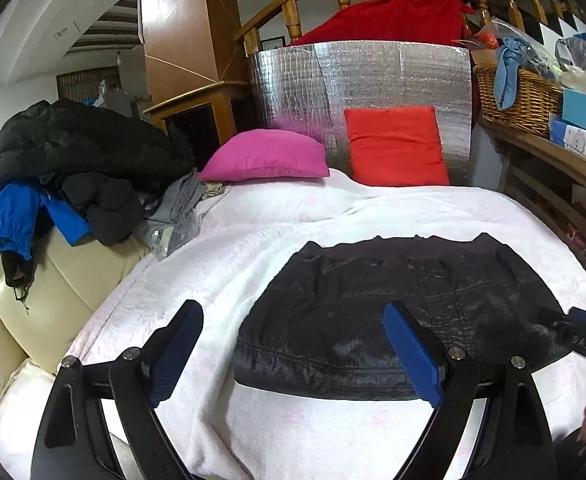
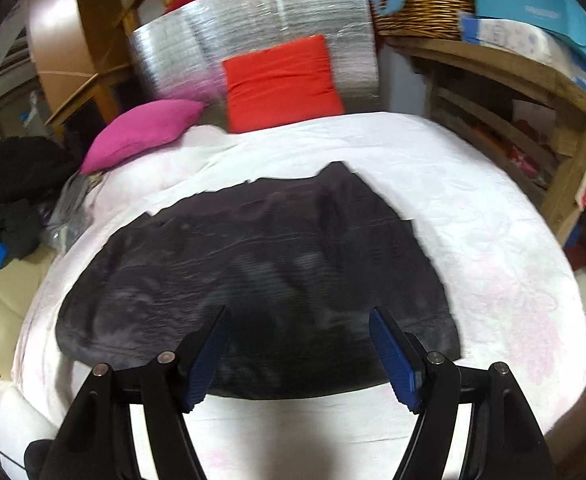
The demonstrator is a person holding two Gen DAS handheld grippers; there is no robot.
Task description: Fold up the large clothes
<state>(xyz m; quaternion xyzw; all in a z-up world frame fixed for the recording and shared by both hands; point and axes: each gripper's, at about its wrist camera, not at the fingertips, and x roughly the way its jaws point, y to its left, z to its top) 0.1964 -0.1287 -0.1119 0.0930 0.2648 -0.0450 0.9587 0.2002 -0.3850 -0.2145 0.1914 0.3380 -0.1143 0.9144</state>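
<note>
A: Where does the black garment (image 2: 253, 280) lie?

B: Flat on the white blanket (image 1: 221, 264) of the bed, already folded into a broad block, its near edge towards both grippers.

A: And the jaws?

B: The left gripper (image 1: 293, 356) hangs above the garment's near left corner, jaws wide apart and empty. The right gripper (image 2: 299, 354) hovers over the near edge, jaws apart too, nothing between them.

A: Why apart?

B: Probably so each can take a corner for another fold. The pink pillow (image 1: 267, 156) and red cushion (image 1: 397, 146) sit well beyond, leaving room.
</note>
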